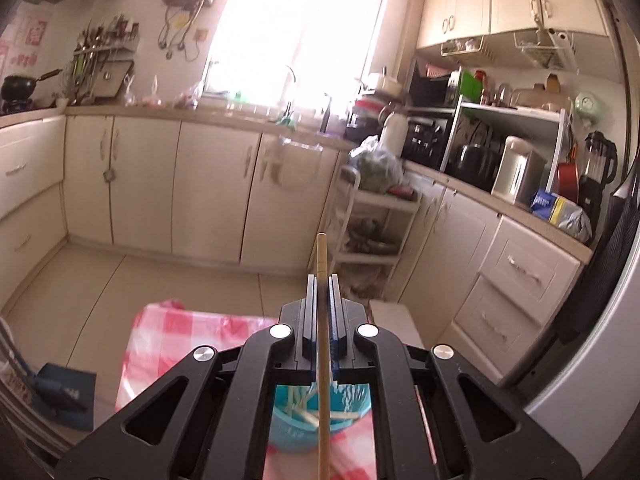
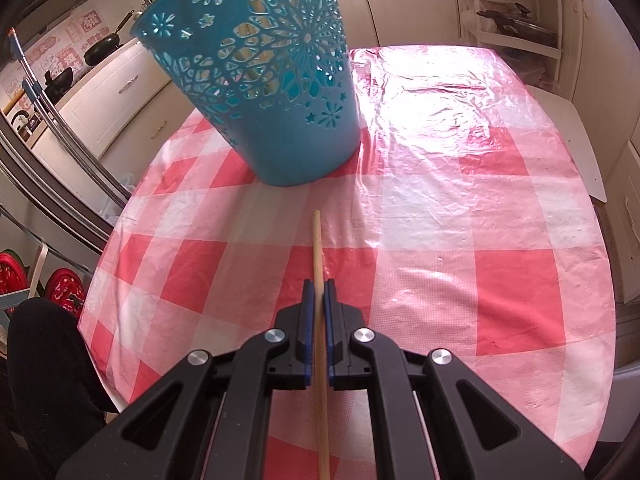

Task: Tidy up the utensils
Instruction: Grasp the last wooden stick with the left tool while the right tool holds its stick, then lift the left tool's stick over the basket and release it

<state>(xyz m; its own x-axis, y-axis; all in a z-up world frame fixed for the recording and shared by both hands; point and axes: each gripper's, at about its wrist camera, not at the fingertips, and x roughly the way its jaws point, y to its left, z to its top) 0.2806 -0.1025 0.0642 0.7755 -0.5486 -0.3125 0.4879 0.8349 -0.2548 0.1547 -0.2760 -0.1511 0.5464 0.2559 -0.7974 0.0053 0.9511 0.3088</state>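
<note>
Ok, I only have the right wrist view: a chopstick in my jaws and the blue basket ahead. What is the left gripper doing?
Observer: The left gripper is shut on a second chopstick, held up off the table.
Operator: Anything inside the basket? I see only its outside.
Observer: Yes, the left view looks down into the blue basket, and several pale sticks lie in it.
Operator: Where is it pointing?
Observer: Across the kitchen, toward the white shelf rack by the counter.
</note>
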